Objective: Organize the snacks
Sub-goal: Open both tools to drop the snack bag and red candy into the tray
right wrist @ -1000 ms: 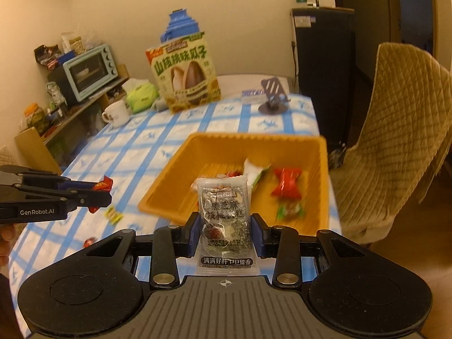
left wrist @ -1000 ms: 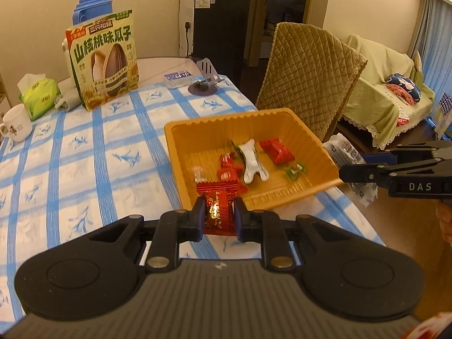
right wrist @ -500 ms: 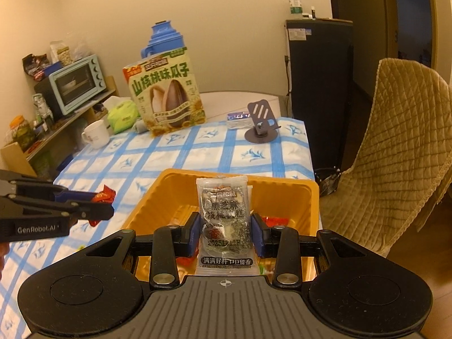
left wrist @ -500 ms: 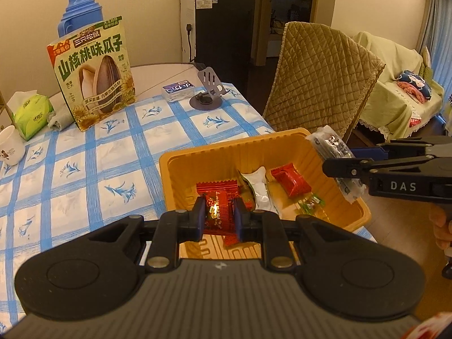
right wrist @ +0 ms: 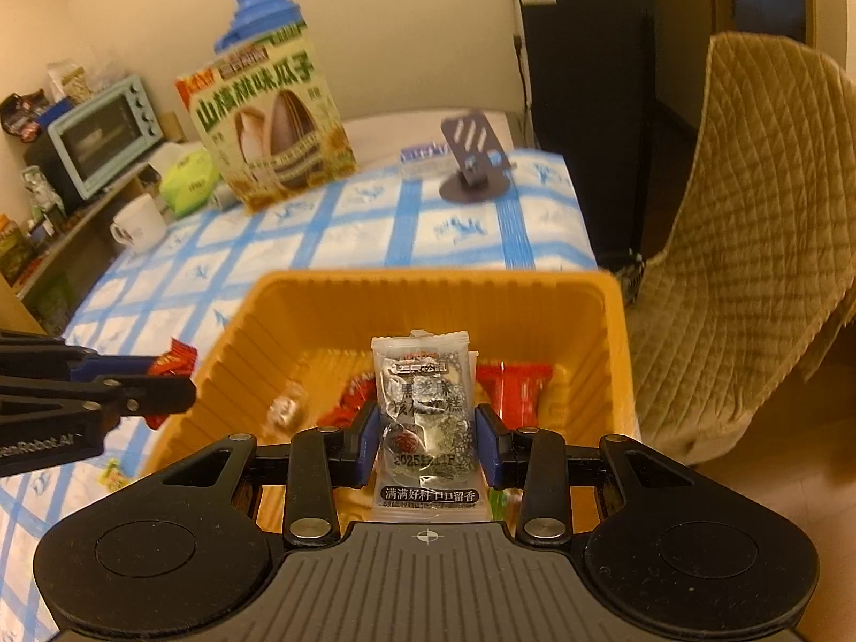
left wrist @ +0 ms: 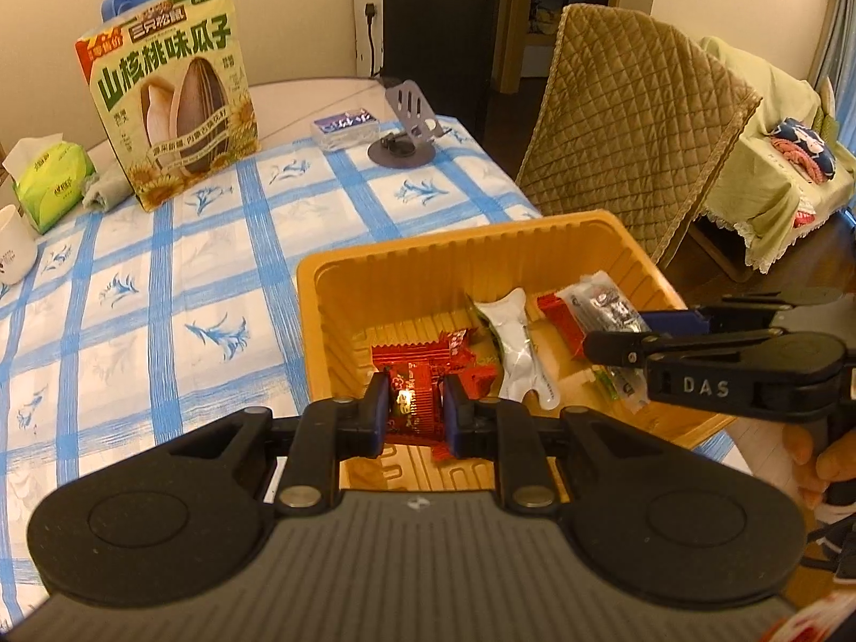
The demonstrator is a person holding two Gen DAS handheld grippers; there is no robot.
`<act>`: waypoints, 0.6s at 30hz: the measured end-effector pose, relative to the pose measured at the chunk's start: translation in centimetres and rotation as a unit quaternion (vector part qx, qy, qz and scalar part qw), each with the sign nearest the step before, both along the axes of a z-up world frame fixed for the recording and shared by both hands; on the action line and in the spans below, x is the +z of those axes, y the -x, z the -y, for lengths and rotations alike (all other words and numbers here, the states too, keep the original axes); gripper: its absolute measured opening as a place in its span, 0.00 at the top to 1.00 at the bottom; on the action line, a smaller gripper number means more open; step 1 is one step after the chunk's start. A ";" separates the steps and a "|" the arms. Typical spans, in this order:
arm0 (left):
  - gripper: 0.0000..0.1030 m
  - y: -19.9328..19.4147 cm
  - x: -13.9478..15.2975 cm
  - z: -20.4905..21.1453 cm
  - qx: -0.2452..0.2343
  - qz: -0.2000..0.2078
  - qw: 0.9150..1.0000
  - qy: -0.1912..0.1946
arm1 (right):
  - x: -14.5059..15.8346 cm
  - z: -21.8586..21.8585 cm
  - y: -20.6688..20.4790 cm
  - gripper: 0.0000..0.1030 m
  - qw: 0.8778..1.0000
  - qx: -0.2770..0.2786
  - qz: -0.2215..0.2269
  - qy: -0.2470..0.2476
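An orange plastic basket [left wrist: 428, 262] stands on the blue-checked tablecloth and holds several snacks: red packets, a white packet [left wrist: 516, 342], small candies. My left gripper [left wrist: 412, 412] is shut on a red snack packet [left wrist: 412, 396] and holds it over the basket's near left part. My right gripper [right wrist: 425, 441] is shut on a clear packet with dark filling [right wrist: 425, 417], held over the basket [right wrist: 428, 299]. The right gripper also shows in the left wrist view [left wrist: 615, 337], and the left gripper in the right wrist view [right wrist: 160, 380].
A large sunflower-seed bag [left wrist: 171, 91], a tissue pack [left wrist: 48, 184], a white mug [left wrist: 13, 251] and a grey phone stand [left wrist: 406, 128] stand at the table's far side. A quilted chair [left wrist: 631, 123] is to the right. A small green candy [right wrist: 115, 476] lies left of the basket.
Both grippers have moved forward and lower over the basket, each still holding its packet. The right gripper's packet is now inside the basket's rim.
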State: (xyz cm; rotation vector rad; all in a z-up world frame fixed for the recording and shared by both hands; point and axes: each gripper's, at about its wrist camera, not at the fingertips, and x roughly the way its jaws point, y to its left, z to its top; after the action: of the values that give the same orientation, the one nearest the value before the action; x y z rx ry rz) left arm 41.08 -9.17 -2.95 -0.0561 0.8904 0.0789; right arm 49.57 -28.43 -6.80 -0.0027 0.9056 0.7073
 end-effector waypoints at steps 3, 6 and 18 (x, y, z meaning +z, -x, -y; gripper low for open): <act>0.82 -0.2 -0.4 -0.2 0.003 -0.006 1.000 0.001 | -0.7 -0.3 -0.1 0.63 1.000 -0.001 -0.007 0.006; 0.82 -0.4 -0.8 -0.3 0.005 -0.010 1.000 0.001 | -1.2 -0.3 -0.3 0.63 1.000 -0.005 -0.015 0.008; 0.82 -1.1 -1.9 -0.3 0.001 -0.023 1.000 0.007 | -2.3 0.0 -1.1 0.61 0.999 -0.024 -0.044 0.011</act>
State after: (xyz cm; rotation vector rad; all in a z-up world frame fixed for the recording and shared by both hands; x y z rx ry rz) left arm 42.15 -8.90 -4.88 -0.0679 0.9379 0.0770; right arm 50.63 -28.38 -9.13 0.0307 0.9937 0.6579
